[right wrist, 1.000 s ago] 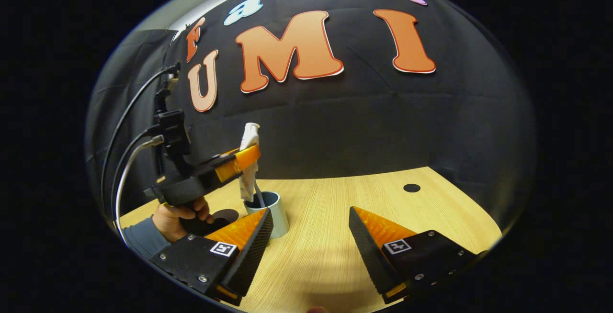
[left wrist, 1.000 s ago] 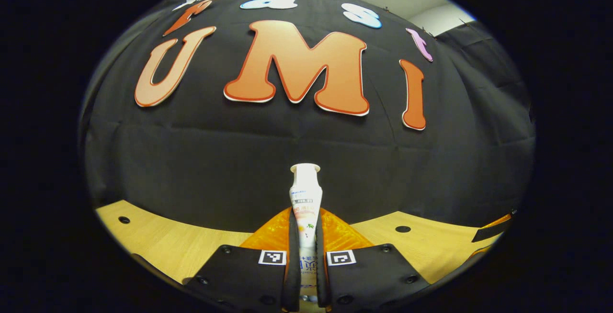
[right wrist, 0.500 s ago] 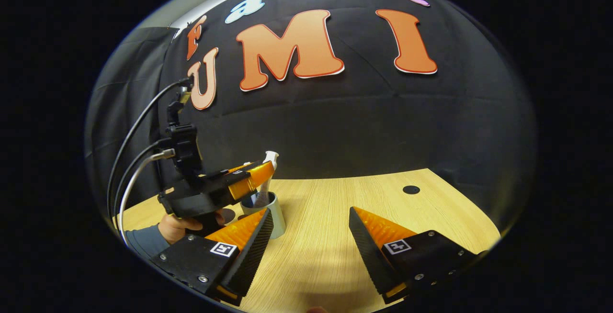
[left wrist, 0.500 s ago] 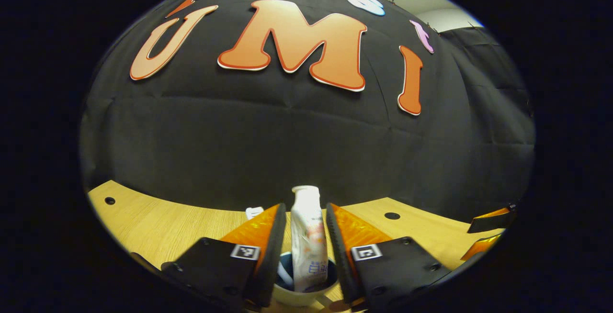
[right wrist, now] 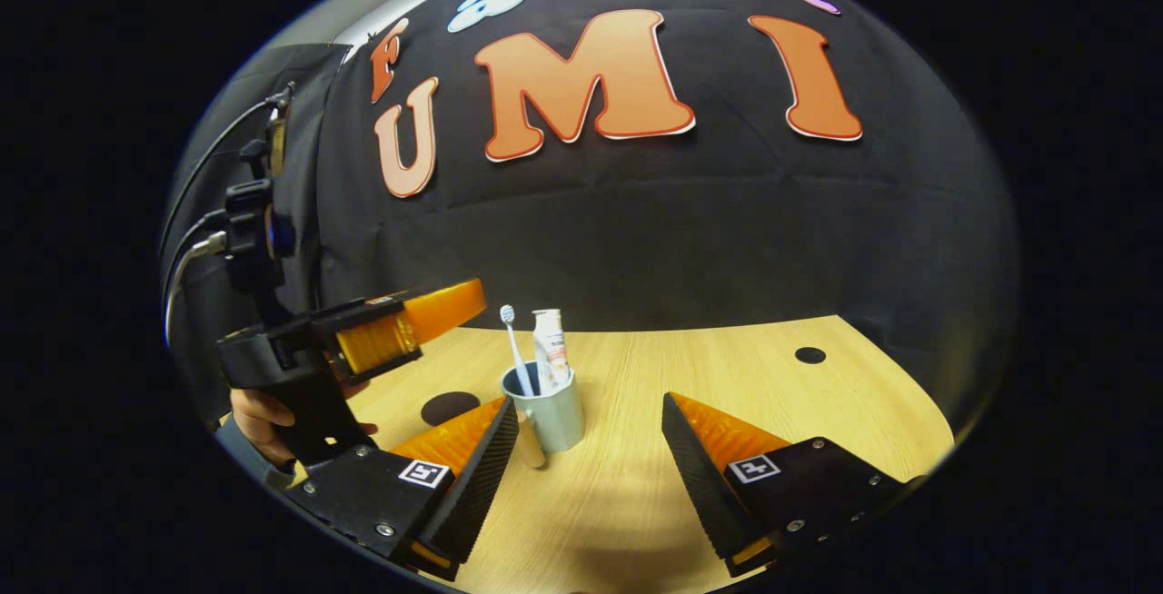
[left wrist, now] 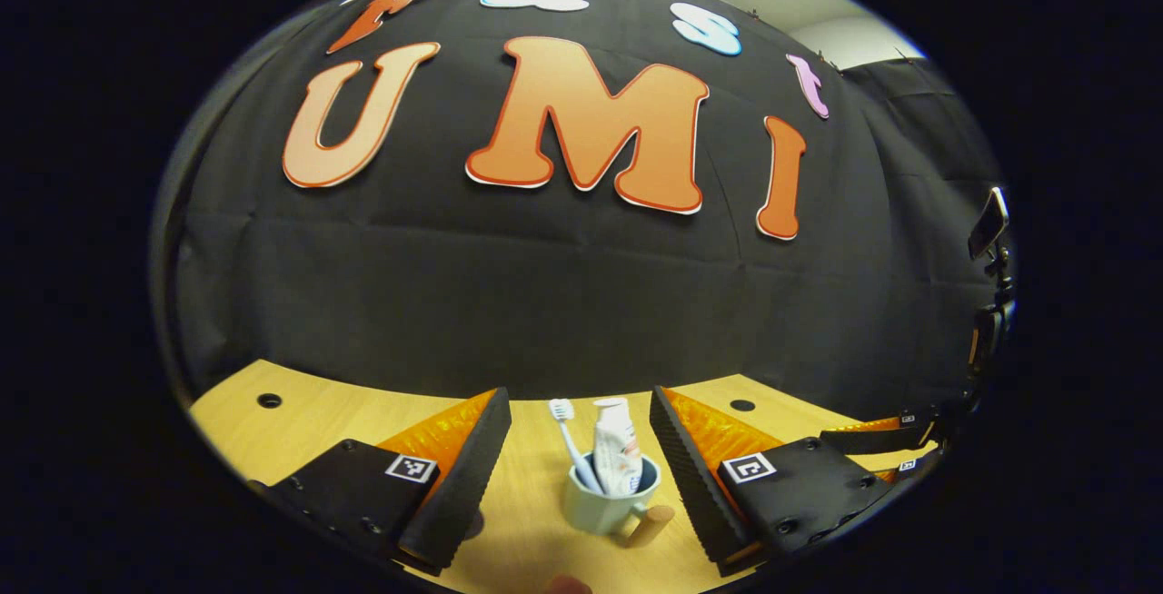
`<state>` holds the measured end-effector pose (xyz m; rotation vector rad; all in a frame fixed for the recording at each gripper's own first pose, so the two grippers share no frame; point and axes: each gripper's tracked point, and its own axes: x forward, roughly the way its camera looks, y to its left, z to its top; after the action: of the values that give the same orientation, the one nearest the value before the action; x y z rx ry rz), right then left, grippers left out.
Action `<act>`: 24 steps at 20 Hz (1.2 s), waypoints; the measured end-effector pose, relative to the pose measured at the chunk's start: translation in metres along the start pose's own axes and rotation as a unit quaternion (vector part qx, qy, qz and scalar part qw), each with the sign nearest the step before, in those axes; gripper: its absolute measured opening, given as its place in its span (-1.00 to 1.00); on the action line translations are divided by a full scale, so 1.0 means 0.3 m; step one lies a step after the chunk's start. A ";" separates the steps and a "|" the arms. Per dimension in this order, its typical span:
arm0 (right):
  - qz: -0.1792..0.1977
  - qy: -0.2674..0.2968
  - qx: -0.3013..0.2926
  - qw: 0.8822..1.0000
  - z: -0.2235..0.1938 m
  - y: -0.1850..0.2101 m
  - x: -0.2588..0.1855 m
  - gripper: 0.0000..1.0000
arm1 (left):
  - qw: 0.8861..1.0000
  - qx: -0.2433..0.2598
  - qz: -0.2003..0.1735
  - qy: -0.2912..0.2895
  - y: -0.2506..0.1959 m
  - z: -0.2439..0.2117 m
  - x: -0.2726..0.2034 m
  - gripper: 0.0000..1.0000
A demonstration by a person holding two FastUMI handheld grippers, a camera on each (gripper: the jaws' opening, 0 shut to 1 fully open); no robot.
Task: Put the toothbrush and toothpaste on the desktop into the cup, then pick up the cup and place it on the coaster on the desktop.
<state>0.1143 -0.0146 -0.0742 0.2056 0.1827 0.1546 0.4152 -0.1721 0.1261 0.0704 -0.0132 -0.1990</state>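
A pale cup (left wrist: 607, 508) with a wooden handle (left wrist: 652, 526) stands on the wooden desktop (left wrist: 309, 426). A toothbrush (left wrist: 569, 441) and a white toothpaste tube (left wrist: 618, 456) stand upright in it. My left gripper (left wrist: 577, 392) is open, its fingers spread to either side of the cup and drawn back from it. In the right gripper view the cup (right wrist: 556, 414) stands just beyond my open right gripper (right wrist: 589, 400), with the toothbrush (right wrist: 513, 344) and the tube (right wrist: 550, 353) inside. A dark round coaster (right wrist: 450, 408) lies left of the cup. The left gripper (right wrist: 468, 299) hovers above the coaster, held by a hand (right wrist: 259, 412).
The black cloth wall rises right behind the desk. Small round holes (left wrist: 269, 400) (right wrist: 810, 355) mark the desktop. Cables (right wrist: 195, 244) trail from the left gripper's body. My right gripper (left wrist: 863, 440) shows at the far right edge of the left gripper view.
The left gripper lowered the toothpaste tube into the cup, opened and let it go, then drew back and up. The right gripper stayed open and barely moved.
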 end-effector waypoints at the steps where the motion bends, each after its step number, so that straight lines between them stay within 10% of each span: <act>1: 0.001 0.009 -0.001 1.000 -0.006 0.020 0.009 0.92 | 1.000 0.006 0.006 0.007 0.019 -0.003 -0.034 0.96; 15: -0.039 0.155 -0.029 0.987 -0.066 0.137 0.191 0.89 | 0.993 0.044 0.104 0.042 0.330 0.000 -0.544 0.97; 24: -0.067 0.279 -0.008 0.958 -0.205 0.144 0.279 0.63 | 0.988 0.052 0.141 0.034 0.441 0.007 -0.754 0.96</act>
<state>0.1778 0.0531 -0.1376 0.1275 0.7563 0.0762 0.2194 0.0018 0.1363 0.1779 0.0346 0.0875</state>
